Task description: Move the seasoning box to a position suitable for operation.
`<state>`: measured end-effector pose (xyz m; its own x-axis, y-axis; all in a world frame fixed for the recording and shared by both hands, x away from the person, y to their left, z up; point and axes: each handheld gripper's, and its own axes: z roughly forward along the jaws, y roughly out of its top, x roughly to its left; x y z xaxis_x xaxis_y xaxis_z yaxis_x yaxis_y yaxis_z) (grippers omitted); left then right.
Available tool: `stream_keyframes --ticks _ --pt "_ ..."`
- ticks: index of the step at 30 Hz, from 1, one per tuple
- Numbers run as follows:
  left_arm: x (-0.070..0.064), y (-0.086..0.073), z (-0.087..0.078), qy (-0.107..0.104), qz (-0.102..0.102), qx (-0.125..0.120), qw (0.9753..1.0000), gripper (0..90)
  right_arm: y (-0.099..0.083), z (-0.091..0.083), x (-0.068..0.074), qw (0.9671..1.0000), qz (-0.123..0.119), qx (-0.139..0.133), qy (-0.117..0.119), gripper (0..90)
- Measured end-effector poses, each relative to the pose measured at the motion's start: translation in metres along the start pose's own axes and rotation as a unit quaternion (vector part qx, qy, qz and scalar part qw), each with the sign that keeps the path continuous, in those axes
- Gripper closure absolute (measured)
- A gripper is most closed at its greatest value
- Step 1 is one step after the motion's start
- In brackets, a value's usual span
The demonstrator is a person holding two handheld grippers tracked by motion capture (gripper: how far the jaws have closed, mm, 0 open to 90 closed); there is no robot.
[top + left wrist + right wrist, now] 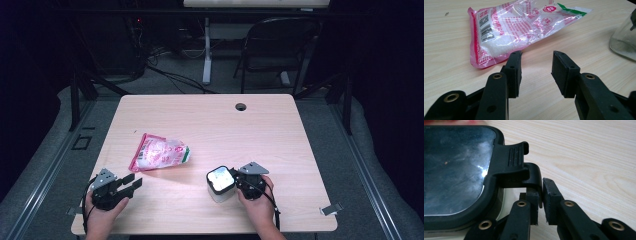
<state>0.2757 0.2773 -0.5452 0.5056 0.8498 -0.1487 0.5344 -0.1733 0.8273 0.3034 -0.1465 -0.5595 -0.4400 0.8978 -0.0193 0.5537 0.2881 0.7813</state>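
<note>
bag (159, 153): we see clear plastic with pink-red edges, red print, a green stripe at one end, white grains inside, and a black barcode on white
container (220, 184): we see a clear body, black lid frame and latch, glossy window
surface (210, 125): we see pale wood grain
left gripper (131, 184): black jaws, brass-coloured rivets
right gripper (540, 195): black, with a grey plate on top

Glossy crinkled plastic bag (519, 27), matt pale wood-grain table (260, 130), clear jar (220, 184) with black plastic lid
</note>
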Motion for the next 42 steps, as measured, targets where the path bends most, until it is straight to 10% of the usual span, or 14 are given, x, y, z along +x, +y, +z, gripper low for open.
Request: stream_keyframes --ticks 12,18,30,42 --pt "-0.001 0.000 -0.001 0.001 -0.003 -0.005 1.0000 59.1 0.002 -0.011 -0.003 0.9989 0.021 0.036 0.021 70.8" --pt "-0.005 0.002 0.000 -0.006 0.008 -0.003 0.9999 59.5 0.006 -0.022 -0.008 0.9959 -0.007 0.085 0.031 65.8" --pt "-0.033 0.029 0.004 -0.032 0.018 0.012 0.9993 65.5 0.028 -0.064 -0.031 0.9969 0.009 0.060 0.050 68.2" --pt "-0.081 0.067 0.046 -0.095 0.072 0.106 0.9873 66.3 0.067 -0.047 -0.027 0.9928 0.009 0.054 0.106 81.3"
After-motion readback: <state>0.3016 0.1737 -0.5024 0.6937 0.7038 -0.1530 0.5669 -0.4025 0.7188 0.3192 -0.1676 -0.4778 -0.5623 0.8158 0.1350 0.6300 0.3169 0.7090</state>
